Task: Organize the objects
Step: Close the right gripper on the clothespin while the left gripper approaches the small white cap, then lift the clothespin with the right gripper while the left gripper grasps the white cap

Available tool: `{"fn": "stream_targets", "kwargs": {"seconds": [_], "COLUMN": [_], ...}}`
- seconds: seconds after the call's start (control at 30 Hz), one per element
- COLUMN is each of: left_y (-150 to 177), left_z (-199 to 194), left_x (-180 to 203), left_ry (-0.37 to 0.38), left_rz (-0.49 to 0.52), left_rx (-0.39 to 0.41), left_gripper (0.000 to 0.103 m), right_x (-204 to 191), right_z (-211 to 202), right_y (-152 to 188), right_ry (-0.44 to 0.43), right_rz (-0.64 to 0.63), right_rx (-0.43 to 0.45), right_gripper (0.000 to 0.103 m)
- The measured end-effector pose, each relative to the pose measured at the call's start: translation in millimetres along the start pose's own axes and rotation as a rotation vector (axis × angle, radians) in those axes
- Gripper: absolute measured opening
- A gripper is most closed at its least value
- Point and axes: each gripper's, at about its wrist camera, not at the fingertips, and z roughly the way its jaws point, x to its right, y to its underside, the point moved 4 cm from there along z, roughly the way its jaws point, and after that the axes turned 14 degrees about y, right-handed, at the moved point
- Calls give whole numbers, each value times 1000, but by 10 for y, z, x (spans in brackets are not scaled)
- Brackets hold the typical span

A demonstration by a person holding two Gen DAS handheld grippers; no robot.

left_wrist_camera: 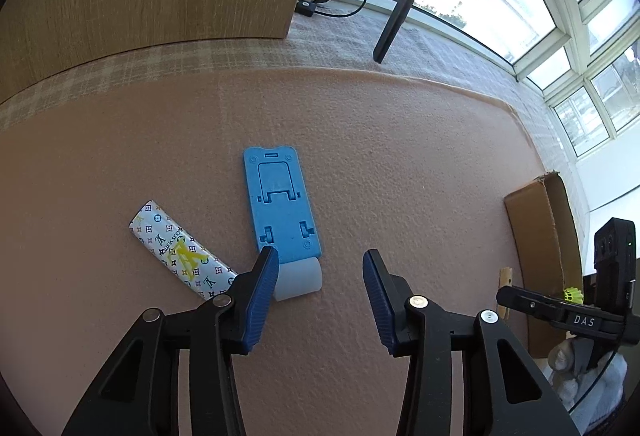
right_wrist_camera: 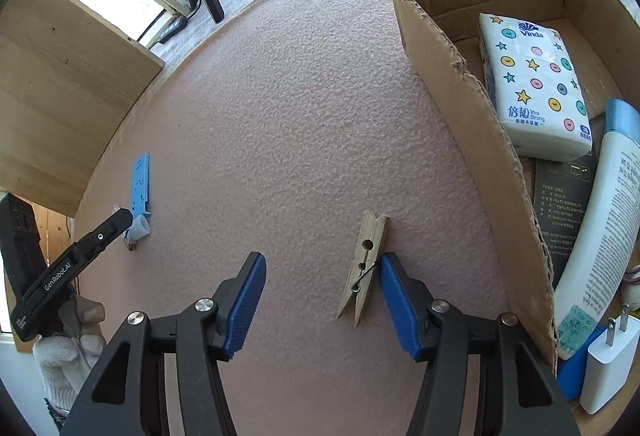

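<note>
1. Looking over a pink felt mat [right_wrist_camera: 280, 96], I see it covers the work surface; everything loose lies on it.
2. At the right edge stands an open cardboard box [right_wrist_camera: 460, 84], already holding a tissue pack [right_wrist_camera: 532, 84], a white tube [right_wrist_camera: 600, 216] and a white plug adapter [right_wrist_camera: 608, 360]. I judge it the destination.
3. My left gripper [left_wrist_camera: 320, 264] points down with its jaws apart and pressing on nothing. A blue phone stand [left_wrist_camera: 280, 204] lies flat ahead, a small white cylinder [left_wrist_camera: 298, 282] touching its near end and sitting just beside my left finger. A patterned wrapper [left_wrist_camera: 180, 252] lies to the left.
4. My right gripper [right_wrist_camera: 322, 268] is also parted and empty. A wooden clothespin [right_wrist_camera: 366, 264] lies flat between the fingers, hard against the right one.
5. Risks, as I judge them: closing off-centre could push the clothespin sideways or flip it rather than pinch it. The left finger could nudge the cylinder, which may roll, or catch the stand's edge.
</note>
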Motion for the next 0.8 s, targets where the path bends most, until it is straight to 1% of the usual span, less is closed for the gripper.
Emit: {"fn": "stream_targets", "kwargs": {"seconds": [0.17, 0.3, 0.37, 0.47, 0.53, 0.6, 0.73, 0.8], "left_y": [111, 242, 288, 299, 288, 277, 254, 246], "left_z": [22, 30, -18, -67, -21, 37, 158, 204], "left_x": [102, 236, 281, 289, 284, 279, 267, 254], "left_ry": [12, 14, -11, -87, -127, -145, -197, -218], "left_rz": [33, 75, 94, 118, 139, 150, 182, 188], "left_rx": [-24, -45, -22, 7, -4, -16, -41, -44], "left_gripper": [46, 47, 48, 53, 54, 54, 54, 54], "right_x": [-106, -226, -240, -217, -207, -205, -220, -237], "right_z": [17, 12, -23, -52, -39, -24, 3, 4], "right_y": [-32, -7, 9, 36, 65, 88, 104, 105], "right_ry": [-16, -49, -33, 0, 28, 56, 82, 102], "right_rz": [-56, -126, -146, -170, -190, -210, -233, -250], "right_rx": [-5, -6, 18, 43, 48, 59, 69, 77], "right_gripper": [54, 54, 54, 54, 54, 54, 54, 50]}}
